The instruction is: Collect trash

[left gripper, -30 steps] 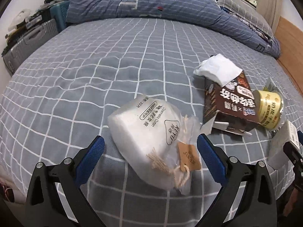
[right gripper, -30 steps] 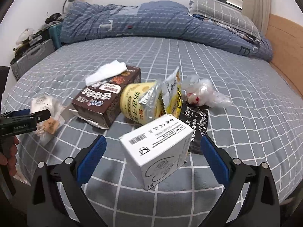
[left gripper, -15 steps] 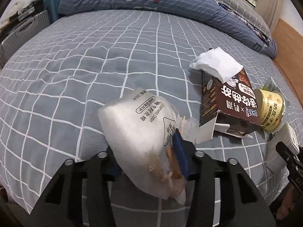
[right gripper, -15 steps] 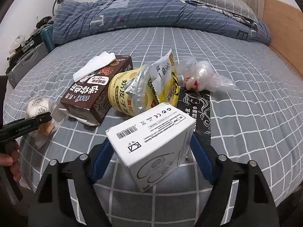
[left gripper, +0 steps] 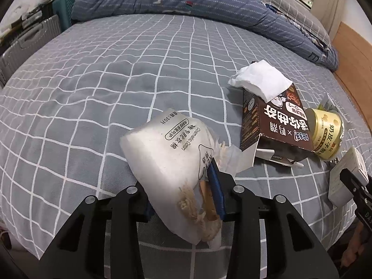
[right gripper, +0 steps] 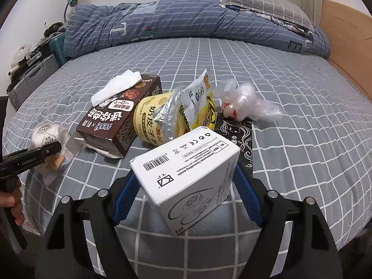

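Note:
In the left wrist view my left gripper [left gripper: 181, 186] is closing on a white cosmetic-cotton bag [left gripper: 169, 153] with a string tie, and its blue pads press the bag's lower end. The bag stands tilted just above the grey checked bed sheet [left gripper: 116, 69]. In the right wrist view my right gripper [right gripper: 183, 176] is shut on a white cardboard box [right gripper: 186, 167], held tilted over the bed's near edge. Behind it lie a brown carton [right gripper: 116, 125] with a tissue [right gripper: 116, 88] on top, a yellow cup [right gripper: 151, 118], a snack wrapper [right gripper: 197, 97], a clear plastic bag [right gripper: 246, 104] and a black wrapper [right gripper: 237, 134].
A folded blue quilt [right gripper: 186, 18] and a pillow [right gripper: 262, 2] lie across the far end of the bed. A wooden headboard [right gripper: 344, 46] runs along the right. Grey suitcases [left gripper: 23, 46] stand off the bed's left side. A person's hand [right gripper: 14, 200] holds the left gripper's handle.
Both grippers went from wide open to closed: the left on the cotton bag, the right on the white box. Both items now sit tilted and slightly lifted.

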Action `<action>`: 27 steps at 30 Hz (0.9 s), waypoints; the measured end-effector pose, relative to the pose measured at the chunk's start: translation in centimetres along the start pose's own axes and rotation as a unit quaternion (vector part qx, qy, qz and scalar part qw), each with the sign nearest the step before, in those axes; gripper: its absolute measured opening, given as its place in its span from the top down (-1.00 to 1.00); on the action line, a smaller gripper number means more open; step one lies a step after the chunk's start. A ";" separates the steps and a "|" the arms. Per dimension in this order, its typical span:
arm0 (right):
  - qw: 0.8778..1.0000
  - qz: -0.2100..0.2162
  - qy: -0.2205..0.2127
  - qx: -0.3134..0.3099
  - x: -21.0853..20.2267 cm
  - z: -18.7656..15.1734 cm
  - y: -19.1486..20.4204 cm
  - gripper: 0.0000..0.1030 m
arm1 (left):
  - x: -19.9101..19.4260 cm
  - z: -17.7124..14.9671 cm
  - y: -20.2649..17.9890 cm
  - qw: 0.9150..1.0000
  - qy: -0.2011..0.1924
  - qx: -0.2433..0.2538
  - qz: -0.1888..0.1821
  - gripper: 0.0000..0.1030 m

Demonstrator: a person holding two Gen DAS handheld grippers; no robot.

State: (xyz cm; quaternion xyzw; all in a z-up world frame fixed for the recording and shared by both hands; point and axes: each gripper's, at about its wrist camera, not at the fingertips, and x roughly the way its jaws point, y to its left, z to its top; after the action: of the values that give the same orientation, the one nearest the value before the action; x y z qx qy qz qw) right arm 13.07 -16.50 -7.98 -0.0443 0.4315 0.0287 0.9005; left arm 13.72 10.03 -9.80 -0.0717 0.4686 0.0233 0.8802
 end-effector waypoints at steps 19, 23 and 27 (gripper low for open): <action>0.999 0.027 -0.029 -0.014 -4.1 -0.4 0.6 -0.46 | -4.8 -1.6 -0.5 1.000 -0.016 0.012 0.004 0.27; 0.999 0.030 -0.028 -0.004 -4.9 -0.8 0.3 -0.46 | -6.0 -2.5 -0.9 1.000 -0.020 0.015 0.000 0.27; 0.999 0.029 -0.029 -0.001 -5.4 -1.3 0.2 -0.45 | -6.7 -3.5 -1.3 1.000 -0.020 0.013 -0.014 0.27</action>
State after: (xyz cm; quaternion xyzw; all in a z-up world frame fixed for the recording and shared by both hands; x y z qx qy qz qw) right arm 8.67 -16.53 -4.57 -0.0324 0.4062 0.0564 0.9115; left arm 7.25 8.41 -6.01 -0.0657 0.4504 0.0064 0.8904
